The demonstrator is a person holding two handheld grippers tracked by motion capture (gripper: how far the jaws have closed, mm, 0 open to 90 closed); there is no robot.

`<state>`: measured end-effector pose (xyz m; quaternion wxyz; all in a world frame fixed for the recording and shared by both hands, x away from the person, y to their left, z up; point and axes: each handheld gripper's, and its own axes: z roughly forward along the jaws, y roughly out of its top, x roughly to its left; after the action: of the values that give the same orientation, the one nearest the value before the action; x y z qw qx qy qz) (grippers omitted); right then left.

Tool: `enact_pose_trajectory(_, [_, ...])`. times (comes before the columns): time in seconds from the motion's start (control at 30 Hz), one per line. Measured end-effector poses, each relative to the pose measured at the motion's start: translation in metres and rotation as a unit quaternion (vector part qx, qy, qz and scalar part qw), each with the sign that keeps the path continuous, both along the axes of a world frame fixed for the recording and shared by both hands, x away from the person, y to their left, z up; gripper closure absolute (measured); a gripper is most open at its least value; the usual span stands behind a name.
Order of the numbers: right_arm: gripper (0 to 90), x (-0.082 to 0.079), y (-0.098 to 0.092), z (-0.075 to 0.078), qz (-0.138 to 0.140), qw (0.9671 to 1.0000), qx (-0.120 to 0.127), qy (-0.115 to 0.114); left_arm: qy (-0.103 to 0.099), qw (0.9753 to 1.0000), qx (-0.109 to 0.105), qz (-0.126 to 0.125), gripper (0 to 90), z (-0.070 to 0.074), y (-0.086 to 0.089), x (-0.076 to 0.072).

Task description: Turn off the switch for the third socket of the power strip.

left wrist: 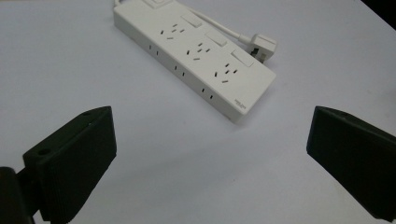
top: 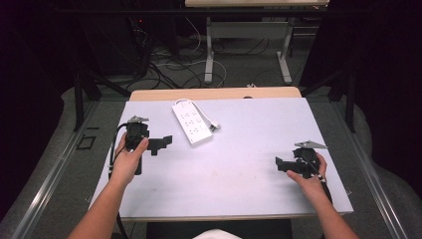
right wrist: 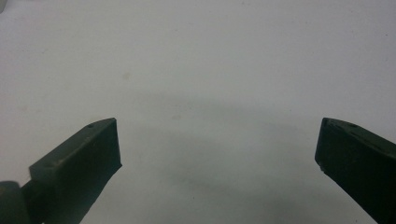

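A white power strip (top: pixel 192 122) lay flat on the pale surface (top: pixel 239 179), toward 11 o'clock from the middle of it; its short cable ended in a white plug (top: pixel 215 127) that rested just beside its right long side; in the left gripper view the far end of the strip (left wrist: pixel 196 51) was cut off by the upper edge, so its switch could not be made out fully.

The left gripper (top: pixel 160 144) was held by the left hand (top: pixel 128 162) at about 9 o'clock on the surface, pointing to the strip but apart from it; its jaws stood wide apart with nothing between them, only bare surface.

The right gripper (top: pixel 280 163) was in the right hand (top: pixel 308 179) at about 4 o'clock, well apart from the strip; its jaws were also spread wide and held nothing; in its own view the surface looked dim and slightly blurred.

Behind the surface, tangled cables (top: pixel 164 64) on the floor were hard to separate in the dark.
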<state>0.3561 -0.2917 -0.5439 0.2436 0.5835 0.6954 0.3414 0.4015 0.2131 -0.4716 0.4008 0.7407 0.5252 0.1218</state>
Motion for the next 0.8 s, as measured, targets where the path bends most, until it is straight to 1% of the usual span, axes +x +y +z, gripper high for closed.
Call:
enact_pose_trajectory(0.17, [0.0,0.0,0.0,0.0,0.0,1.0,0.0,-0.002,0.001,0.9999,0.001,0.01,1.4,-0.007,0.009,-0.005])
enact_pose_trajectory(0.2, [0.0,0.0,0.0,0.0,0.001,1.0,-0.001,-0.002,-0.004,0.9999,-0.001,0.016,1.4,-0.009,0.01,-0.006])
enact_pose_trajectory(0.27, [0.0,0.0,0.0,0.0,-0.001,1.0,-0.001,-0.001,0.001,0.9998,-0.001,0.018,1.5,-0.012,0.015,-0.008])
enact_pose_trajectory(0.33, [0.0,0.0,0.0,0.0,-0.001,1.0,-0.001,-0.001,-0.002,0.9996,-0.005,0.027,1.7,-0.015,0.019,-0.01])
enact_pose_trajectory(0.37, [0.0,0.0,0.0,0.0,0.0,1.0,-0.001,-0.001,0.004,0.9997,-0.008,0.025,1.8,-0.016,0.021,-0.011])
enact_pose_trajectory(0.4, [0.0,0.0,0.0,0.0,0.0,1.0,-0.001,-0.002,-0.001,0.9994,-0.012,0.031,1.8,-0.019,0.022,-0.011])
enact_pose_trajectory(0.57, [0.0,0.0,0.0,0.0,0.0,1.0,-0.002,-0.002,0.005,0.9989,-0.013,0.044,1.9,-0.027,0.031,-0.015])
enact_pose_trajectory(0.67, [0.0,0.0,-0.001,0.0,0.001,1.0,-0.002,-0.002,0.008,0.9984,-0.022,0.052,1.9,-0.032,0.036,-0.018])
enact_pose_trajectory(0.7, [0.0,0.0,-0.001,0.0,0.0,1.0,-0.002,-0.002,0.008,0.9984,-0.022,0.052,2.0,-0.033,0.038,-0.019])
enact_pose_trajectory(0.73, [0.0,0.0,-0.001,0.0,0.0,1.0,-0.002,-0.002,0.01,0.998,-0.027,0.056,2.0,-0.034,0.039,-0.02])
enact_pose_trajectory(0.8, [0.0,0.0,-0.001,0.0,0.001,1.0,-0.002,-0.002,0.009,0.9978,-0.029,0.058,2.1,-0.038,0.042,-0.021])
